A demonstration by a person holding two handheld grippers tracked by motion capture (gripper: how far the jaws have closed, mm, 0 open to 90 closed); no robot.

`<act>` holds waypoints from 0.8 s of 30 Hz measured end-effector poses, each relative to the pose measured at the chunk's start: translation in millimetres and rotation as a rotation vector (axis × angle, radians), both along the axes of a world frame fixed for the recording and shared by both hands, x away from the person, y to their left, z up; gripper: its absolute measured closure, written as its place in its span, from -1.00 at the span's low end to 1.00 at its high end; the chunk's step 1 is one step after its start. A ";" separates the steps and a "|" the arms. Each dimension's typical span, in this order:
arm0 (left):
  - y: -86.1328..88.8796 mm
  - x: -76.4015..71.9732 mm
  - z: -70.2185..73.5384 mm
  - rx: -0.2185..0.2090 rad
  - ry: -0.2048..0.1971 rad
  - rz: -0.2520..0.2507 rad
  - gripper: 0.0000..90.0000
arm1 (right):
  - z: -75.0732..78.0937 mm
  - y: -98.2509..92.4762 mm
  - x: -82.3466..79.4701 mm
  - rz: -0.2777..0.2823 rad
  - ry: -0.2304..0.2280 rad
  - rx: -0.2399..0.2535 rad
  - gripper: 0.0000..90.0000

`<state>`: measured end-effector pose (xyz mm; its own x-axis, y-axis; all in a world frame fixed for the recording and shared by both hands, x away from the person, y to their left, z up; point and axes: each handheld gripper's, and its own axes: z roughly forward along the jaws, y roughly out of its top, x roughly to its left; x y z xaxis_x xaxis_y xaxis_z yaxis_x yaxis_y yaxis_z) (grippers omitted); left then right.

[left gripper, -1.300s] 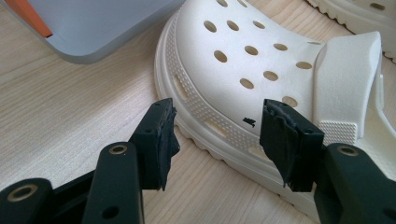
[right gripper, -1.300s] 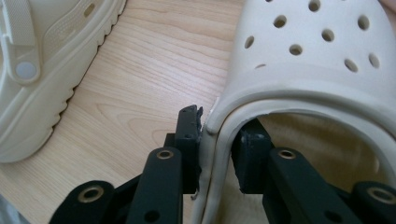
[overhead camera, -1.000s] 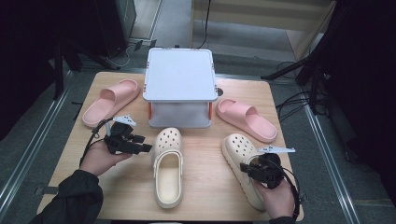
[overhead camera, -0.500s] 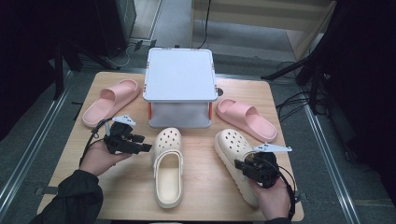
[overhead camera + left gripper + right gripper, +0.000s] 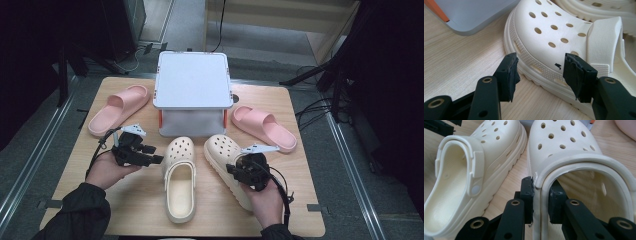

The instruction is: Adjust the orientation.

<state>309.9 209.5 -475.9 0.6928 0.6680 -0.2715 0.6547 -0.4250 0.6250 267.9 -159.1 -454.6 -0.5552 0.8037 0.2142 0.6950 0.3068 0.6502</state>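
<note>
Now right claw (image 5: 541, 192) clamps clog (image 5: 574, 157) rim.

The two cream clogs lie close together mid-table, the left clog (image 5: 179, 177) and the right clog (image 5: 230, 163) parted by a narrow strip of wood. Just behind their toes stands the white lidded box (image 5: 192, 95), walling off the far side. A pink slide (image 5: 119, 108) blocks the far left, another pink slide (image 5: 264, 127) the far right. The table (image 5: 130, 202) lies bare along the near edge.
</note>
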 end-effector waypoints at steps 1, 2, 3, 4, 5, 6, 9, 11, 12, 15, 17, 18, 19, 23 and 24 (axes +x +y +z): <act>0.0 -0.1 0.0 -0.001 0.000 0.000 -0.01 | -1.4 3.0 3.0 0.002 0.000 -0.006 0.73; 0.0 -0.2 0.0 -0.001 -0.001 0.000 -0.01 | -2.7 6.2 5.9 0.002 0.004 -0.009 0.73; 0.0 -0.3 0.1 -0.002 -0.002 0.000 -0.01 | -4.1 9.2 8.3 0.007 0.004 -0.010 0.73; -0.3 -0.7 0.0 -0.004 -0.003 0.001 -0.01 | -5.3 12.2 10.2 0.009 0.000 -0.011 0.72; -0.3 -1.1 -0.1 -0.005 -0.004 0.002 -0.01 | -6.4 14.9 12.2 0.011 0.003 -0.009 0.72; -0.4 -1.4 -0.1 -0.006 -0.002 0.002 -0.01 | -7.8 17.9 14.2 0.007 0.004 -0.013 0.72; 0.1 -2.3 -0.4 0.000 -0.003 -0.001 -0.01 | -11.7 23.7 17.9 0.009 0.004 -0.034 0.72; 0.4 -3.4 -0.8 0.000 -0.005 0.001 -0.01 | -13.4 26.9 18.8 0.013 -0.006 -0.052 0.72; 0.5 -4.0 -1.1 0.001 -0.001 0.000 -0.01 | -14.1 28.6 19.5 0.016 -0.005 -0.057 0.72; 0.7 -5.5 -1.6 0.005 -0.003 0.001 -0.01 | -15.8 33.2 20.2 0.019 0.005 -0.053 0.72; 1.3 -7.1 -1.5 0.002 -0.007 0.001 -0.01 | -18.1 37.5 19.6 0.035 0.004 -0.062 0.72; 1.8 -7.5 -1.6 0.003 -0.008 0.000 -0.01 | -18.7 39.0 19.0 0.039 0.008 -0.065 0.72; 2.0 -8.1 -2.1 0.004 -0.010 0.002 -0.02 | -19.3 40.4 18.6 0.046 0.005 -0.066 0.72; 4.7 -10.1 -3.1 0.012 -0.017 0.009 -0.03 | -20.3 43.9 16.5 0.064 -0.016 -0.081 0.67; 5.9 -10.3 -3.2 0.012 -0.022 0.008 -0.03 | -20.3 43.8 16.4 0.070 -0.025 -0.085 0.65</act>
<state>299.6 215.5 -479.1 0.6932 0.6767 -0.2479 0.6443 -0.4277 0.6341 284.3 -115.3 -474.9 -0.6153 0.7772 0.1318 0.6534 0.4092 0.6368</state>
